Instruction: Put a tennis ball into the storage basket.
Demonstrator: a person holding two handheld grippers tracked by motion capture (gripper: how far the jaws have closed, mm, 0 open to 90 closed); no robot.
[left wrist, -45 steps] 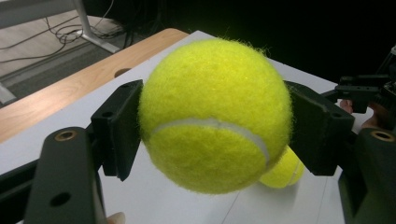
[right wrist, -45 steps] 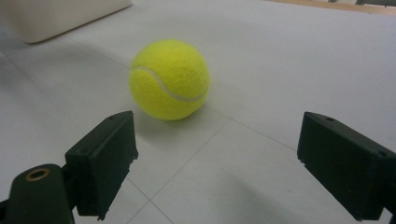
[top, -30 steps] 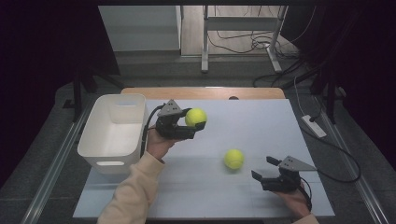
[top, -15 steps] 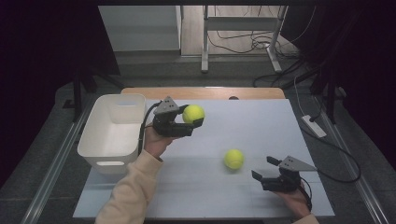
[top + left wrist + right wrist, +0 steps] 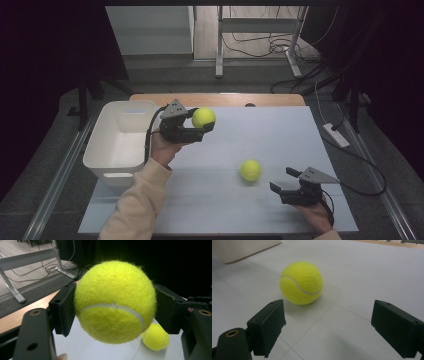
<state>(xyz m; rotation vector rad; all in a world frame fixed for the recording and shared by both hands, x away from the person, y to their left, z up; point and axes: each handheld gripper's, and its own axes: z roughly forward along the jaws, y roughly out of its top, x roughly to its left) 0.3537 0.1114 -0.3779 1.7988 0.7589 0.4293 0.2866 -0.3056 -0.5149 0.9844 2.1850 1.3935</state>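
The held tennis ball [image 5: 203, 117] sat pinched between the closed jaws of the left gripper [image 5: 200, 129], lifted clear of the table [image 5: 280, 135] just right of the white bin [image 5: 122, 142], likely bound for it. A second tennis ball [image 5: 250, 170] lay nearer on the table, with the right gripper [image 5: 284, 181] wide open, aimed at it.

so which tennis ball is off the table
The tennis ball clamped in the left hand-held gripper, beside the white bin; the other ball rests on the table.
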